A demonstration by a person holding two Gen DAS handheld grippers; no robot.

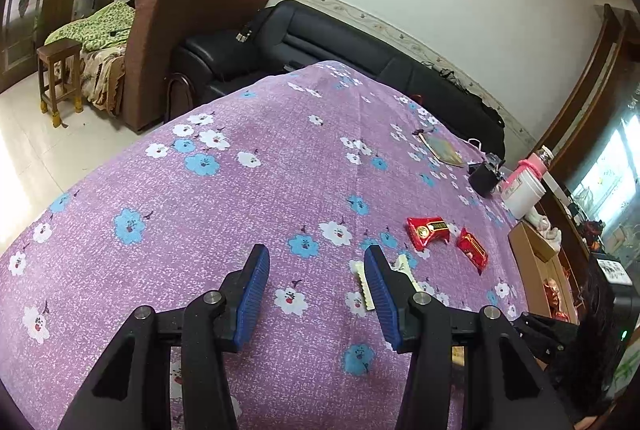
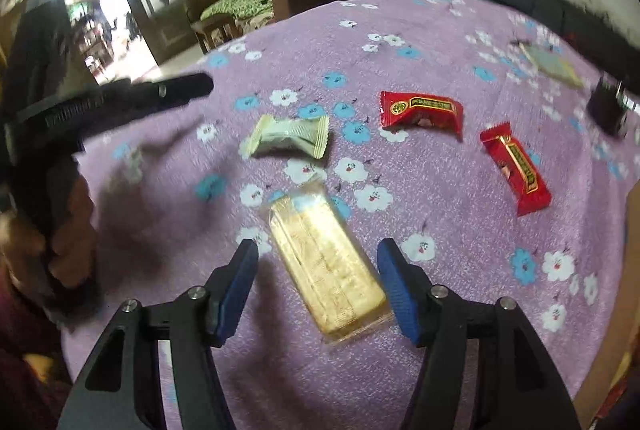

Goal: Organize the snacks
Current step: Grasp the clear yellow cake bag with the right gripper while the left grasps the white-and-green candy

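On the purple flowered tabletop, between the jaws of the right hand-held gripper, lies a clear-wrapped yellow wafer bar; jaws stand apart w/ a gap showing on the left side; the right pad looks v. close to the bar's edge, contact can't be told; reads as released, not clenched. Left hand-held gripper hovers w/ jaws apart over bare cloth, nothing between them; a pale green snack peeks from behind its right finger.

Risks, as I judge: bar sits skewed to the jaws, so closing now could pinch a corner, twist it or crush the wafer; slick wrapper may slip; right view is blurred, so aim could be off; cloth may bunch if the pads dig in.

Count, right view: 1 yellow bar at 6 o'clock; 1 pale green snack at 11 o'clock from it; 2 red snacks, one at 1 o'clock, one at 2 o'clock; 4 snacks in all, none touching.
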